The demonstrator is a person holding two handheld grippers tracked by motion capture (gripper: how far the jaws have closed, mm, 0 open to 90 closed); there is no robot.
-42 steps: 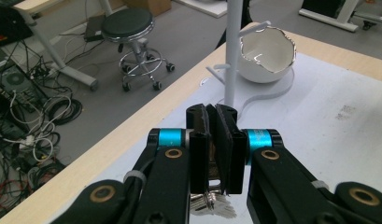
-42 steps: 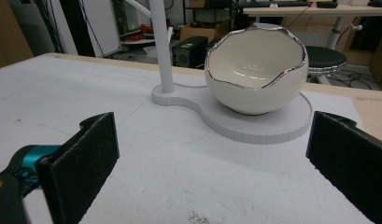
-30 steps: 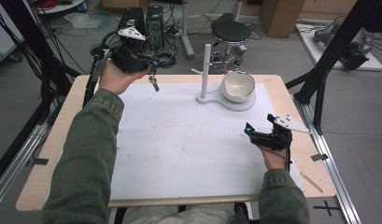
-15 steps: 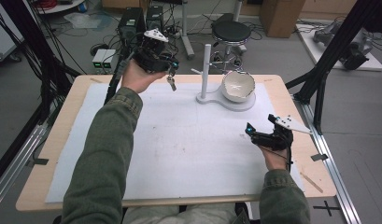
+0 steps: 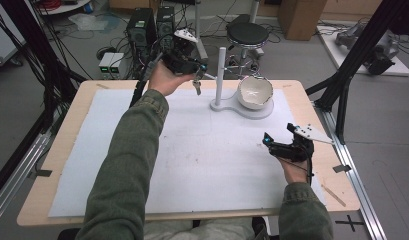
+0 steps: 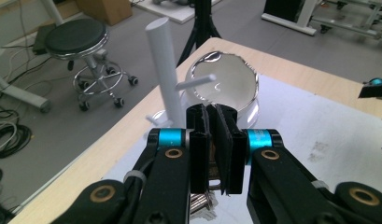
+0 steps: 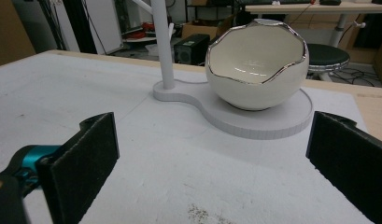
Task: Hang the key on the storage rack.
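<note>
Right gripper (image 5: 273, 143): parked low over the near right of the white mat (image 5: 192, 165), jaws spread wide, nothing between them, kept out of the way
Left gripper (image 5: 197, 75): lifted over the far edge of the table, jaws pinched tight on a dark tab so the load hangs free below
Key bunch (image 5: 197, 88): dangling under the left gripper, clear of the mat, just beside the post; small, metallic, ring glinting beneath the jaws (image 6: 200, 201), too small to count pieces
Post (image 6: 164, 65): white, upright, thin peg (image 6: 195, 82) jutting sideways straight ahead of the jaws, likely the hanging spot
Bowl (image 7: 256, 65): cracked-egg shape, silver rim, seated on the post's white base (image 7: 272, 123), empty
</note>
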